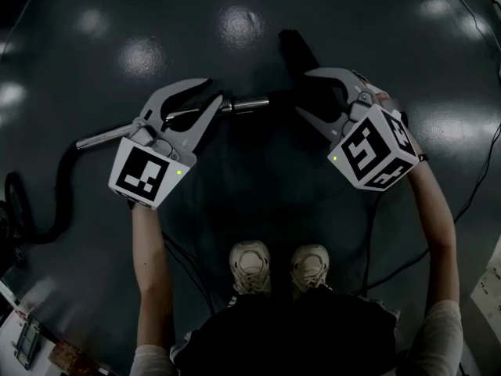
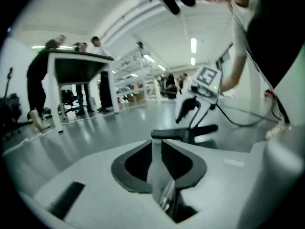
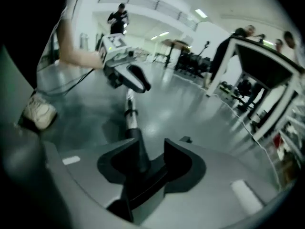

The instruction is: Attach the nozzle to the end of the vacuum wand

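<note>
A dark glossy floor [image 1: 258, 14] fills the head view, with the person standing at 6 o'clock, both forearms reaching up the picture. A black hose [image 1: 59, 198] curls at 9 o'clock and leads into the metal vacuum wand [image 1: 106, 135], which runs across towards the centre. The left claw [image 1: 213, 92], at 10 o'clock, is clamped on that wand near its chrome end. The right claw [image 1: 304, 92], at 2 o'clock, grips the black nozzle [image 3: 136, 144], whose neck meets the wand's end between the two claws; whether it is fully seated cannot be told. Pale shoes [image 1: 250, 266] stand side by side below.
</note>
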The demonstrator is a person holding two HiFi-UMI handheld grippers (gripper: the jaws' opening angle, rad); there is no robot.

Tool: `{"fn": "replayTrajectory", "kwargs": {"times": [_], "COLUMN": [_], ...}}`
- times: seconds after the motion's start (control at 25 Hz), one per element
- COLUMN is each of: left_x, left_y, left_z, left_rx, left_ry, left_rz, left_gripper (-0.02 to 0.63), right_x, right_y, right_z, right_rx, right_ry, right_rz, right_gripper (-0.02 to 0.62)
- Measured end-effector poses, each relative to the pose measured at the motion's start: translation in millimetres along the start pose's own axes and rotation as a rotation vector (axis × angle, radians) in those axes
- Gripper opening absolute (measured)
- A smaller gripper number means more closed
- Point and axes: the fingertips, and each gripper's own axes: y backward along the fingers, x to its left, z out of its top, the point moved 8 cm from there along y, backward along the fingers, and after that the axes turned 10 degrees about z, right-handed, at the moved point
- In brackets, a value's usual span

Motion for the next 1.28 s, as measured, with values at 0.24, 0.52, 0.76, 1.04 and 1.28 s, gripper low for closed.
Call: {"fn": "replayTrajectory", "kwargs": {"times": [0.24, 0.52, 0.76, 1.04, 1.28], "left_x": [21.3, -11.0, -29.3, -28.8, -14.5], "left_y": [4.0, 9.2, 18.1, 24.1, 11.2], "left_z": [39.7, 61.9, 60.9, 66.5, 52.8], "left_rx": [-0.341, -0.434, -0.428, -0.426, -0.429], "left_ry": [0.373, 0.492, 0.484, 0.442, 0.447], "left_rz": [0.311, 0.541, 0.569, 0.586, 0.622], "left_gripper": [0.003, 0.003, 0.003, 0.003, 0.003], "right_x": [-38.3, -16.8, -3.3, 2.1, -16.9], "right_y": [56.2, 82.6, 84.6, 87.5, 72.3], "right_z": [21.6, 18.7, 18.1, 17.8, 7.7], "right_rx": [-0.523, -0.820, -0.746, -0.738, -0.776], "right_ry": [-0.512, -0.861, -0.822, -0.799, -0.832], "right_rz": [-0.390, -0.576, -0.608, -0.634, -0.646], "right_gripper": [0.008, 0.008, 0.008, 0.008, 0.008]}}
